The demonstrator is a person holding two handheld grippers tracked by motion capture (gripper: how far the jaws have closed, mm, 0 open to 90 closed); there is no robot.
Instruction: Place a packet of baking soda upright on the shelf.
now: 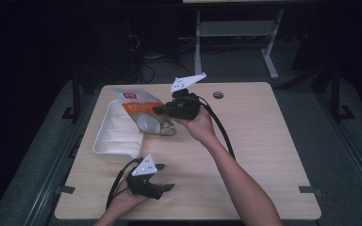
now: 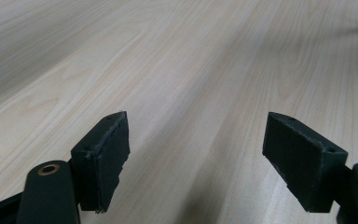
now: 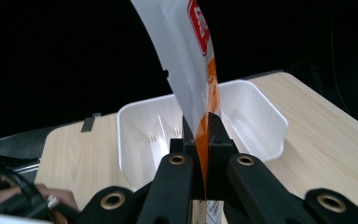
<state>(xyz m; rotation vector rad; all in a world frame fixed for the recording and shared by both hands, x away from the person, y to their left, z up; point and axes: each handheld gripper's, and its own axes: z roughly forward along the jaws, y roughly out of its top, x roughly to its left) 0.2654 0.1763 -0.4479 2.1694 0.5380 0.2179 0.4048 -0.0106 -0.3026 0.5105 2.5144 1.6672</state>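
Observation:
An orange and white snack bag (image 1: 143, 113) hangs in the air over the right rim of a white plastic bin (image 1: 115, 133). My right gripper (image 1: 161, 110) is shut on the bag's edge. In the right gripper view the bag (image 3: 193, 60) rises edge-on from between the closed jaws, with the white bin (image 3: 142, 140) behind it. My left gripper (image 1: 168, 187) rests low near the table's front edge, open, pointing right. In the left gripper view its two pads (image 2: 103, 158) stand wide apart over bare wood with nothing between them.
The light wooden table (image 1: 254, 141) has a cable hole (image 1: 218, 95) near its back edge. Cables trail from both grippers. A desk frame (image 1: 235, 33) stands on the dark floor behind the table. The bin holds white dividers.

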